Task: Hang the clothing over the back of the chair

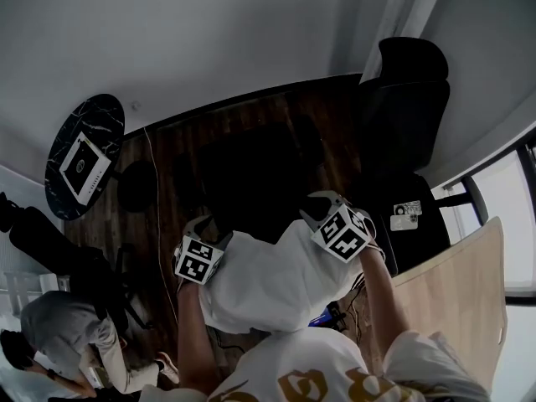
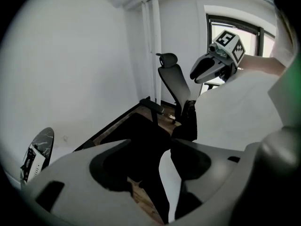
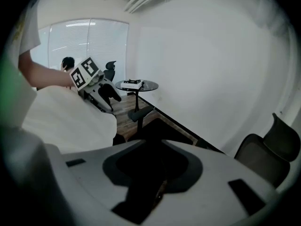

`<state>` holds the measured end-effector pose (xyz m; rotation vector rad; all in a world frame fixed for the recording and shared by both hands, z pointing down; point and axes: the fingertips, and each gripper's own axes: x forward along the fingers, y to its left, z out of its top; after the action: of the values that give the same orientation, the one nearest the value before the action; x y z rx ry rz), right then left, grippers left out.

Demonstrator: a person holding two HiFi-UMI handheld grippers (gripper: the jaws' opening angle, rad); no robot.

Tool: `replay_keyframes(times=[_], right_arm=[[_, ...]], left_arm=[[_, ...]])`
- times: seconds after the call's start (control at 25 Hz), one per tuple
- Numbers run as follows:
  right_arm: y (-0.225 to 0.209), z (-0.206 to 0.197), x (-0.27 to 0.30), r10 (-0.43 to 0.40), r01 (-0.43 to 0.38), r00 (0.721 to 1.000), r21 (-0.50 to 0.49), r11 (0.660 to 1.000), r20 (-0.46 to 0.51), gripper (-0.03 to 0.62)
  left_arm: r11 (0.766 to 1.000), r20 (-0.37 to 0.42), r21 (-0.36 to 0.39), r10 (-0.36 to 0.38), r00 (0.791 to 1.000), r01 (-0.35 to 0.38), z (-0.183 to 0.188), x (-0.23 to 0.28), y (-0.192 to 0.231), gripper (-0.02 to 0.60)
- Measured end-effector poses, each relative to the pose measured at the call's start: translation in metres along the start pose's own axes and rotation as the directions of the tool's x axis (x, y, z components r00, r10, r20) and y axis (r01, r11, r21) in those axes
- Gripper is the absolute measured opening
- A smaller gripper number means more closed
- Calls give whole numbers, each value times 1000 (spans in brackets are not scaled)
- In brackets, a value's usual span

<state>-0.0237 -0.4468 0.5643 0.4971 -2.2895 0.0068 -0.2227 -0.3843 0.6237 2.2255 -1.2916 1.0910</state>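
Looking down in the head view, noted white clothing [image 1: 268,283] spread close below the person, long axis running left to right, with left gripper [image 1: 201,226] at one end and right gripper [image 1: 322,203] at the other, both equally near. Cannot tell what carries it. Noted black chair [image 1: 402,115] well apart, ahead and to the right.

Left gripper view: found jaws apart, a white strip showing between them, unpressed.

Right gripper view: found jaws apart, nothing held, clothing off to the left.

Clothing [image 1: 268,283] centre; round table [image 1: 105,115] left; chair [image 1: 406,99] behind, right.
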Motion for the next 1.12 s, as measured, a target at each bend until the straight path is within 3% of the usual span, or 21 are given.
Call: replay_keyframes(times=[0.08,0.12,0.24,0.4,0.64,0.88,1.12], right_arm=[[-9,0,-13,-35,34,999,41,999,12,95],[-14,0,-20,-58,57,998,64,996,23,57],[-28,4,-40,-137,130,989,108,986,61,23],[-47,12,-69,-262,254,962,97,962,82,18],[-59,13,-111,-388,377,918,121,918,83,12],[-77,16,-142,-545,524,825,161,837,148,39],[-89,21,-181,-699,699,690,78,711,186,43]], left_arm=[[998,61,-9,56,997,-56,13,-12,5,216],[995,96,-11,96,991,-96,21,-20,8,178],[981,189,-7,192,963,-194,40,-42,15,56],[975,231,-22,218,948,-219,49,-63,16,30],[972,266,-68,234,935,-224,57,-88,12,22],[975,292,-69,223,930,-212,47,-105,-1,21],[973,307,-67,229,924,-219,40,-119,-13,21]])
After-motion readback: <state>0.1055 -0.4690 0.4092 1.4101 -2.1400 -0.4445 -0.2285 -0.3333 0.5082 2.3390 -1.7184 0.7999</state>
